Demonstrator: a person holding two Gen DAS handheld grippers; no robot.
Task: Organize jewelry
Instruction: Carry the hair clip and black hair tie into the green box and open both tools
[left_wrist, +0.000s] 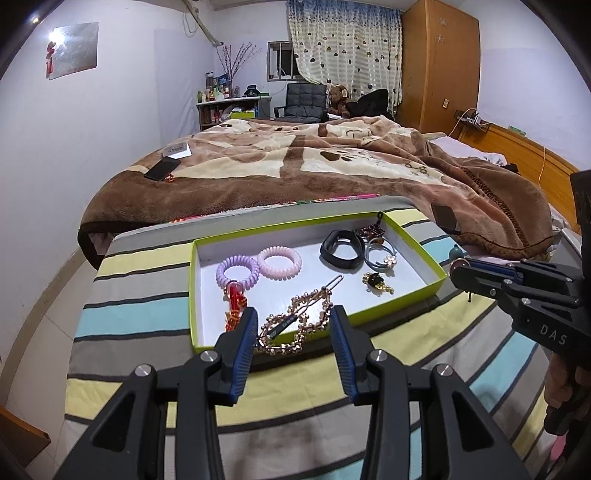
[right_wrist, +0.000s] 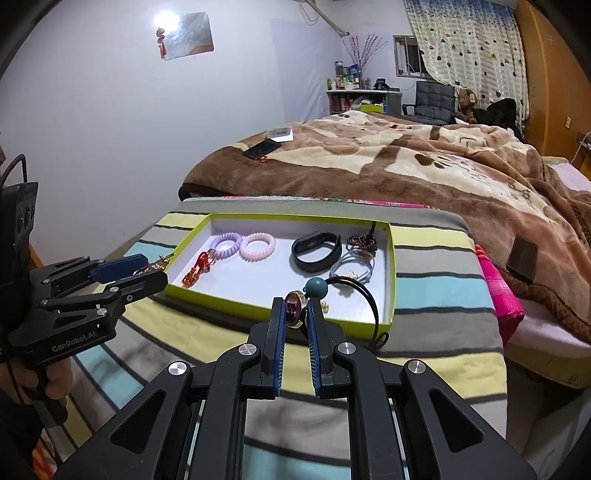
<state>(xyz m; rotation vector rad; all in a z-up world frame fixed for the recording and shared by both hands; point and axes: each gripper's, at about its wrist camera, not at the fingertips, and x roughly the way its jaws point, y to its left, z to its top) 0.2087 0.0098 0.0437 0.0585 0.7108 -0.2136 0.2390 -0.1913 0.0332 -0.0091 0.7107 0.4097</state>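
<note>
Gold chain hairpin (left_wrist: 295, 321) pinched in left tool (left_wrist: 293, 323); right tool (right_wrist: 295, 310) clamps purple-disc hair tie (right_wrist: 294, 308).

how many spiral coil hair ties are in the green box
2: a purple coil tie with a red charm hanging off it, toward the box's left end, and a pink coil tie touching it on its right. None looks hidden.

Count: 2 spiral hair ties (left_wrist: 237, 271) (left_wrist: 279, 263); 1 black fitness band (left_wrist: 341, 252); 1 gold chain hair clip (left_wrist: 295, 321); 1 green-rimmed tray (left_wrist: 280, 226); 1 phone (left_wrist: 161, 168).
</note>
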